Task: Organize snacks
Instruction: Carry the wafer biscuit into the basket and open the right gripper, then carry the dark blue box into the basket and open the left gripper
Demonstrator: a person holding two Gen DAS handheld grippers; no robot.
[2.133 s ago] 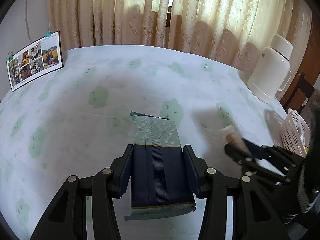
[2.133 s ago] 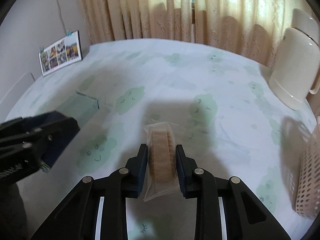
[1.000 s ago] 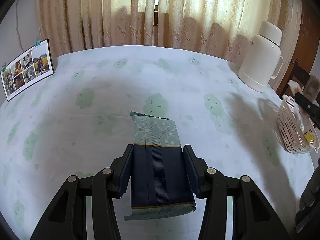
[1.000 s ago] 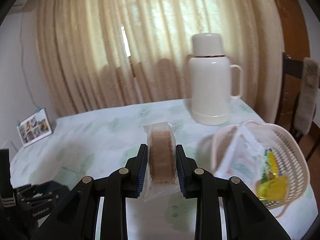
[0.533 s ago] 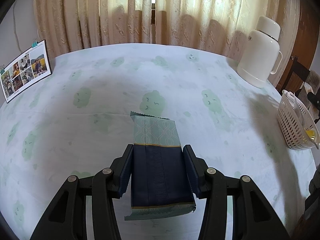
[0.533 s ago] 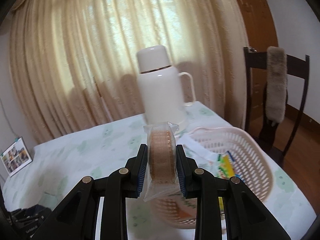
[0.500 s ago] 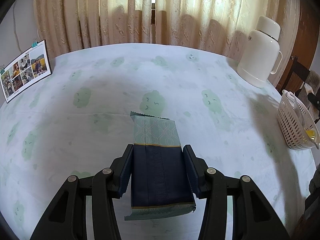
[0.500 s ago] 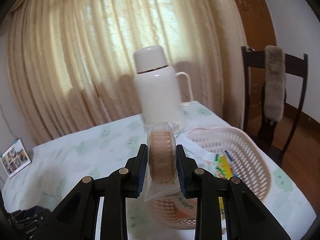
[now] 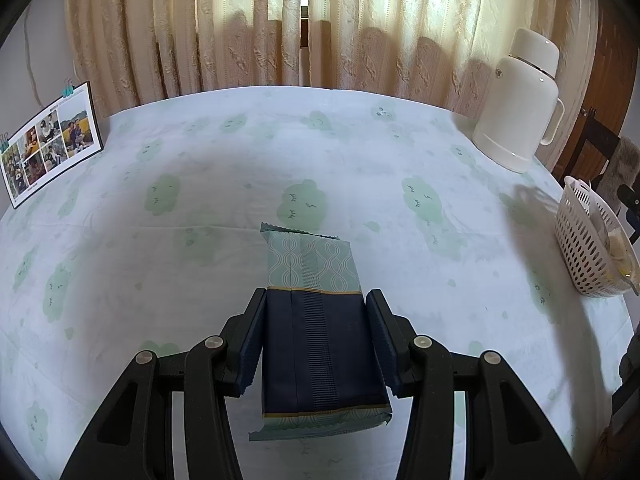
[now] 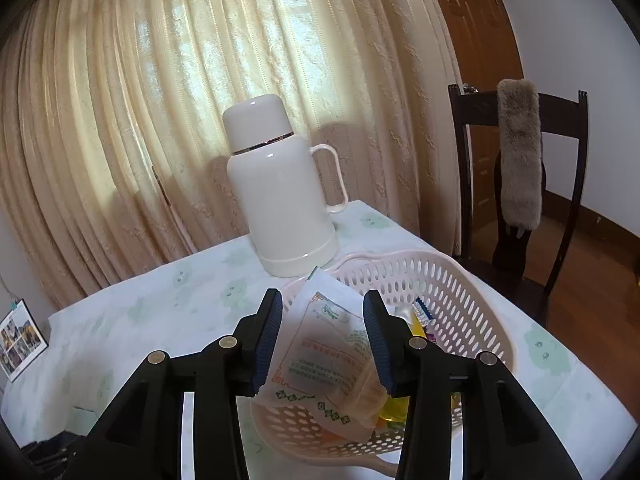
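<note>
A home dining room: a surface (image 9: 360, 140) under a cloud-print cloth, cream curtains (image 10: 160, 120) drawn over a far window, a white thermos (image 10: 280, 200), a dark wooden chair (image 10: 520, 184) on the right, a wooden door (image 10: 476, 40), and a family photo card (image 9: 48, 144) far left.

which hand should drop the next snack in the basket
Left. The left gripper already holds the blue snack pack, though the basket sits far off to its right. The right gripper hangs over the basket with jaws just opened and nothing gripped.
</note>
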